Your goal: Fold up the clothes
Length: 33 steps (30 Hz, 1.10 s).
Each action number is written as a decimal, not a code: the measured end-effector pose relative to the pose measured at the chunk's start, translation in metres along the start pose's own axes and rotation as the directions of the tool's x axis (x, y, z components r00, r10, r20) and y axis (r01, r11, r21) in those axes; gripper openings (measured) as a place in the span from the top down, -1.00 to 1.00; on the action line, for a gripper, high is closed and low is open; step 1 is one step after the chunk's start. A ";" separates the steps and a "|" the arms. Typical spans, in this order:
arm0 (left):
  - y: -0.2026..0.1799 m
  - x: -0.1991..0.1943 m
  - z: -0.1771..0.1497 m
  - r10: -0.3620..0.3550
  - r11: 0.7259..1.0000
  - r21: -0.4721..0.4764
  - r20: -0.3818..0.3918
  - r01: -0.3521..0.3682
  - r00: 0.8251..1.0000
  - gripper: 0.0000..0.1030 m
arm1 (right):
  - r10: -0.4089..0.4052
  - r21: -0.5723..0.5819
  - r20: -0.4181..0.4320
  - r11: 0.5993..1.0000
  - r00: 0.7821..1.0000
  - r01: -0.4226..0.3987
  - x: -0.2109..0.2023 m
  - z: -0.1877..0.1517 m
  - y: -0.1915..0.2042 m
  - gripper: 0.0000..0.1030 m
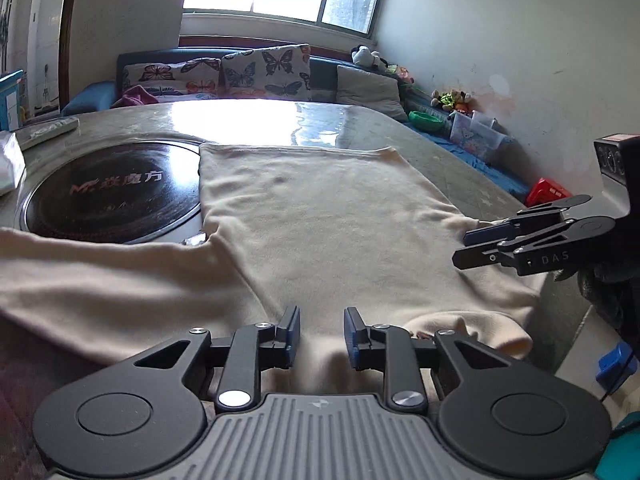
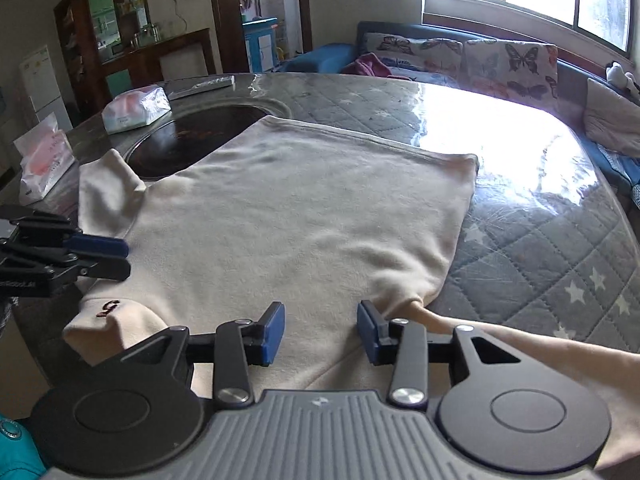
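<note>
- your left gripper (image 1: 322,334) and right gripper (image 2: 321,332) stand released above the cream sweater (image 1: 320,232).
- the clear toy bin (image 1: 478,136) holds things too small to name.

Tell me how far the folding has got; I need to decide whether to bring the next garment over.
Done: the cream sweater is spread flat on the quilted table, body smoothed. In hand: nothing; the left gripper and right gripper sit at the near edge, jaws open, cloth between them but not pinched. Left: every fold. The sleeve lies stretched sideways, and no part is turned over.
</note>
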<state>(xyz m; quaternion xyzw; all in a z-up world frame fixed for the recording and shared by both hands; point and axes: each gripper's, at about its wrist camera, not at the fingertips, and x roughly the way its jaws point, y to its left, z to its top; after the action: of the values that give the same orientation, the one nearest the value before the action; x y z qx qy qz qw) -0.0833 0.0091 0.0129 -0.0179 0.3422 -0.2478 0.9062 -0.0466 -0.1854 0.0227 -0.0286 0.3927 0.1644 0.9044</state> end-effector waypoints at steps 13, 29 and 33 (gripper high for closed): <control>0.011 -0.023 -0.012 -0.006 0.999 -0.037 0.008 0.007 1.000 0.47 | -0.001 -0.016 0.012 1.000 1.000 0.002 -0.003 -0.005 0.012 -0.03; -0.016 0.003 0.031 -0.039 0.999 0.000 0.082 0.039 0.996 -0.45 | -0.105 0.067 0.053 0.993 0.993 0.101 -0.037 -0.025 -0.013 -0.54; -0.027 0.014 0.035 -0.058 0.998 -0.014 0.079 0.059 0.995 -0.56 | -0.151 0.118 0.058 0.983 0.987 0.143 -0.045 -0.034 -0.029 -0.61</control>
<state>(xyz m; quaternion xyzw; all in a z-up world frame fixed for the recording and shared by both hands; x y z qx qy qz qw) -0.0638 -0.0258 0.0363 -0.0451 0.3079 -0.2706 0.9110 -0.0902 -0.2315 0.0296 -0.0004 0.3677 0.0754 0.9269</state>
